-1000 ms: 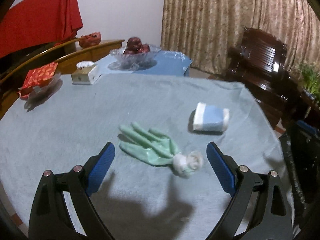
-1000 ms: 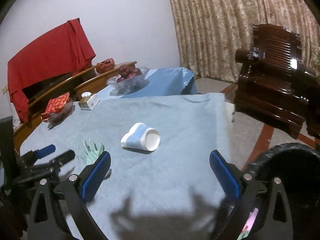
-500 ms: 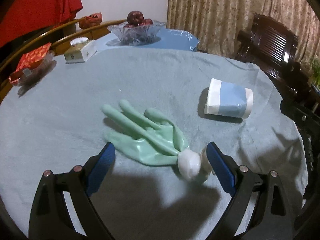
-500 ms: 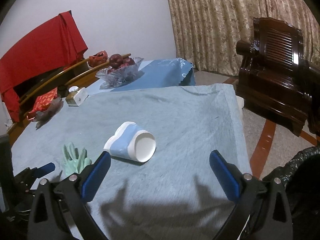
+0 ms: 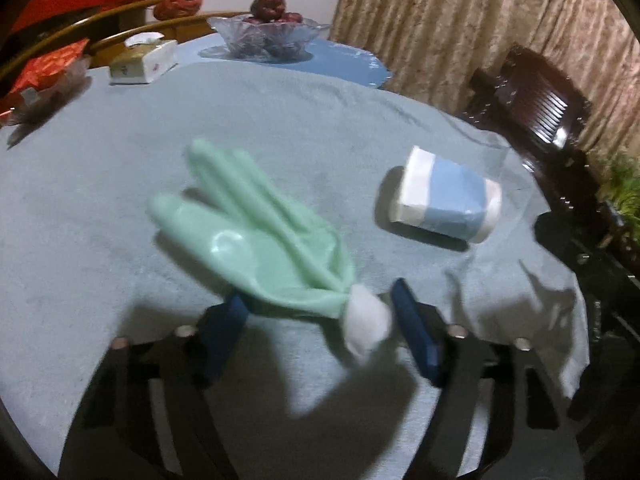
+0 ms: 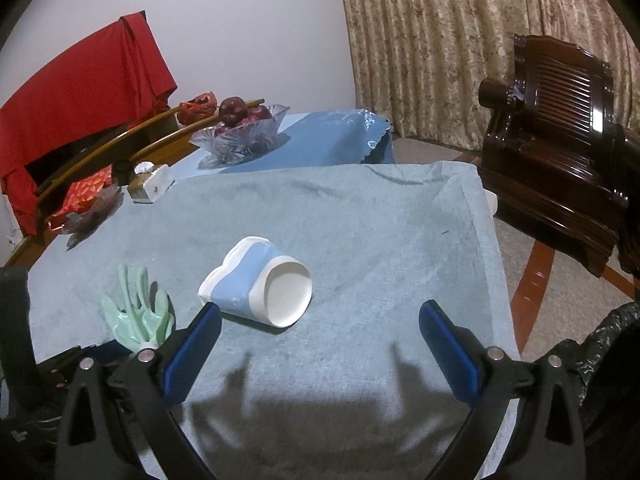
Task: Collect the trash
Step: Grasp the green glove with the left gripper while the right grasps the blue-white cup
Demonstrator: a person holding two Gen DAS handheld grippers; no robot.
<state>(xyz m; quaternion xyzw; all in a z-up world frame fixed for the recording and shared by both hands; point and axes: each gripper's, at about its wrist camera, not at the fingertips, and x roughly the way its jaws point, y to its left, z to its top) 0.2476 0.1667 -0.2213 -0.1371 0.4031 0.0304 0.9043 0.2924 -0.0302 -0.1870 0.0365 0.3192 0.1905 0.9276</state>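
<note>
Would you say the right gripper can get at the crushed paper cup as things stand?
Probably yes. The right gripper is open, and the crushed paper cup lies on its side just ahead of its left finger, with only bare tablecloth between them; it sits somewhat off-centre.

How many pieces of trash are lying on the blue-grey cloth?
2. The green glove lies between the fingers of the left gripper; the crushed paper cup lies on its side ahead of the right gripper. More may be hidden.

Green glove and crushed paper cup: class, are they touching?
Apart. The left wrist view shows bare tablecloth between the green glove and the crushed paper cup.
</note>
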